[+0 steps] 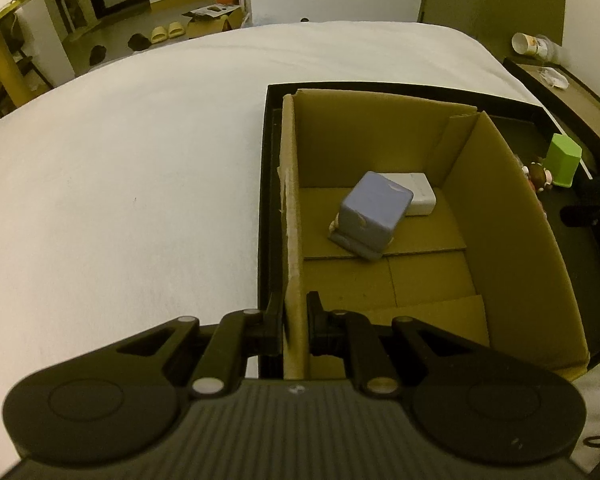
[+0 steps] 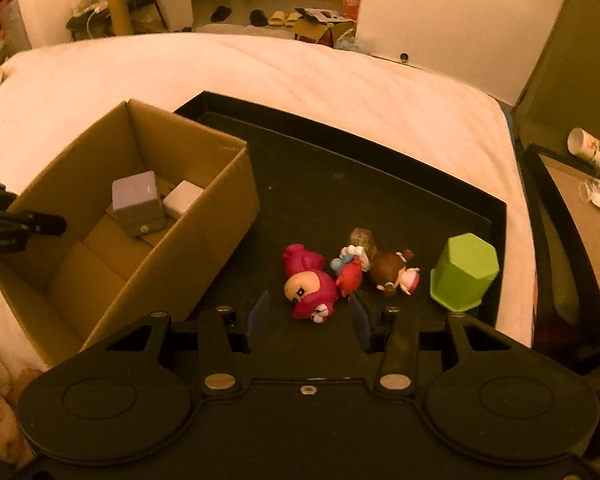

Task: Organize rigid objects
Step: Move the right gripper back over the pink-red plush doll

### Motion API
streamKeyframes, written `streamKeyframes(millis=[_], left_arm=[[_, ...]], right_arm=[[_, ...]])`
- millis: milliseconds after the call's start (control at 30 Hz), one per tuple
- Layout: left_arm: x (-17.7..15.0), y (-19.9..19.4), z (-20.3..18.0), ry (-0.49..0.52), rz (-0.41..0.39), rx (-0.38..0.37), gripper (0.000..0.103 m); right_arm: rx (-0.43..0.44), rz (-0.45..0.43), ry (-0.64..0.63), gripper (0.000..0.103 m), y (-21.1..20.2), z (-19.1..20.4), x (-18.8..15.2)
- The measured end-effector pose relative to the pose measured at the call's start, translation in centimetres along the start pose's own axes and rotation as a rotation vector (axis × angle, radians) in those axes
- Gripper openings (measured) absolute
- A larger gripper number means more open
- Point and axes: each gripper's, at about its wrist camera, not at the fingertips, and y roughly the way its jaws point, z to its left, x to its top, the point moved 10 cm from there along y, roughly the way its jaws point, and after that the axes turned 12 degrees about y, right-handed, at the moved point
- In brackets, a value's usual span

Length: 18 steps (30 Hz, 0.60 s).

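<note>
On black tray [image 2: 380, 184], corrugated cardboard box [image 1: 500, 240], glossy pink figurine [image 2: 308, 280], green hexagonal cup [image 2: 462, 272]

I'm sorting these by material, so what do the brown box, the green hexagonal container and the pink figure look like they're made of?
Brown box: corrugated cardboard, matte; raw cut edges and folded flaps show.
Green hexagonal container: probably moulded plastic, smooth and even in colour, with crisp facets.
Pink figure: likely painted plastic or vinyl, with a slight sheen and painted face; the exact kind cannot be told.
</note>
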Motion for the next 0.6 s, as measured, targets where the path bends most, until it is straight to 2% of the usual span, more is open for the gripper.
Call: streamKeyframes(millis=[600], left_arm=[[0.3, -0.3, -0.4, -0.018, 0.018, 0.057, 0.009]], right_arm=[[-0.048, 0.041, -0.191, 0.044, 4.5, 1.5, -0.1]])
